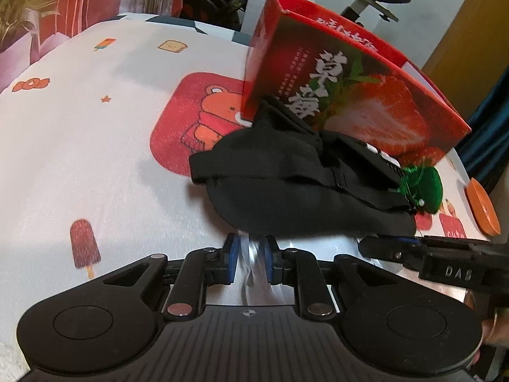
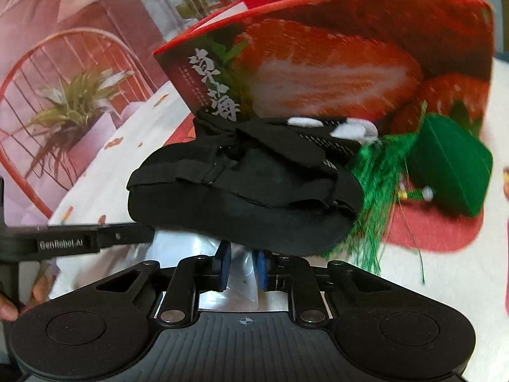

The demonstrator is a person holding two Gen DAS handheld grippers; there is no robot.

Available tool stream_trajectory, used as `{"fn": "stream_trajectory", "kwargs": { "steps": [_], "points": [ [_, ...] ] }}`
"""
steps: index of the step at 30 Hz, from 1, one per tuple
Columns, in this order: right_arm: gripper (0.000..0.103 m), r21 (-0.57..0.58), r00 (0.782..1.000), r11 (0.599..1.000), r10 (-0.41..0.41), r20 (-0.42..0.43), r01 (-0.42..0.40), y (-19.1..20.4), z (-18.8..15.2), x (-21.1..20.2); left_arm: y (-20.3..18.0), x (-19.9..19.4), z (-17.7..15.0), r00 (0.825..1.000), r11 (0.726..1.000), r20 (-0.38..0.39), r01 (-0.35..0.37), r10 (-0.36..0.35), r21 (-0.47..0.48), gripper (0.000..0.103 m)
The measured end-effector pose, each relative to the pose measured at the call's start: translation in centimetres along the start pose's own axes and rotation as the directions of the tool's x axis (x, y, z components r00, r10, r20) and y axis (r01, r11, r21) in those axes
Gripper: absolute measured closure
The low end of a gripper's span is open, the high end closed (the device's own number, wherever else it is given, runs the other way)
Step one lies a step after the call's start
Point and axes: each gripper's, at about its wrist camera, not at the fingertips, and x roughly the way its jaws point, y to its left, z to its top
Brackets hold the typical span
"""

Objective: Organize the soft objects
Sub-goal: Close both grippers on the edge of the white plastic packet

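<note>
A black padded eye mask [image 1: 302,197] [image 2: 241,197] with straps rests on a clear plastic bag [image 1: 318,248] [image 2: 191,245], just past both sets of fingertips. My left gripper [image 1: 251,254] is shut on a crumpled fold of that plastic between its blue pads; in the right wrist view it reaches in from the left [image 2: 143,234]. My right gripper [image 2: 241,269] pinches the same plastic near the mask's front edge; in the left wrist view it comes in from the right [image 1: 378,246]. A green tasselled pouch [image 1: 429,187] [image 2: 445,165] lies to the mask's right.
A red strawberry box [image 1: 366,95] [image 2: 334,63] stands tilted right behind the mask. All lies on a white cartoon-print cloth [image 1: 95,143]. An orange disc [image 1: 482,210] sits at the right edge. A plant-print fabric [image 2: 63,95] hangs behind on the left.
</note>
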Motion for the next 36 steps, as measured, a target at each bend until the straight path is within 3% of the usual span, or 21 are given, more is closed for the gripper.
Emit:
{"fn": "stream_trajectory", "kwargs": {
  "steps": [7,29,36],
  "points": [
    [0.094,-0.054,0.999,0.998,-0.031,0.009,0.032,0.6,0.8,0.9,0.2,1.0,1.7,0.999,0.999,0.012,-0.038,0.039,-0.019,0.084],
    [0.096,-0.033,0.999,0.999,-0.031,0.014,0.031,0.5,0.7,0.8,0.0,0.8,1.3,1.000,0.999,0.003,-0.030,0.030,-0.035,0.084],
    [0.097,-0.045,0.999,0.998,-0.038,0.009,0.038,0.6,0.7,0.4,0.3,0.8,1.1,1.000,0.999,-0.001,0.009,-0.009,-0.044,0.084]
  ]
}}
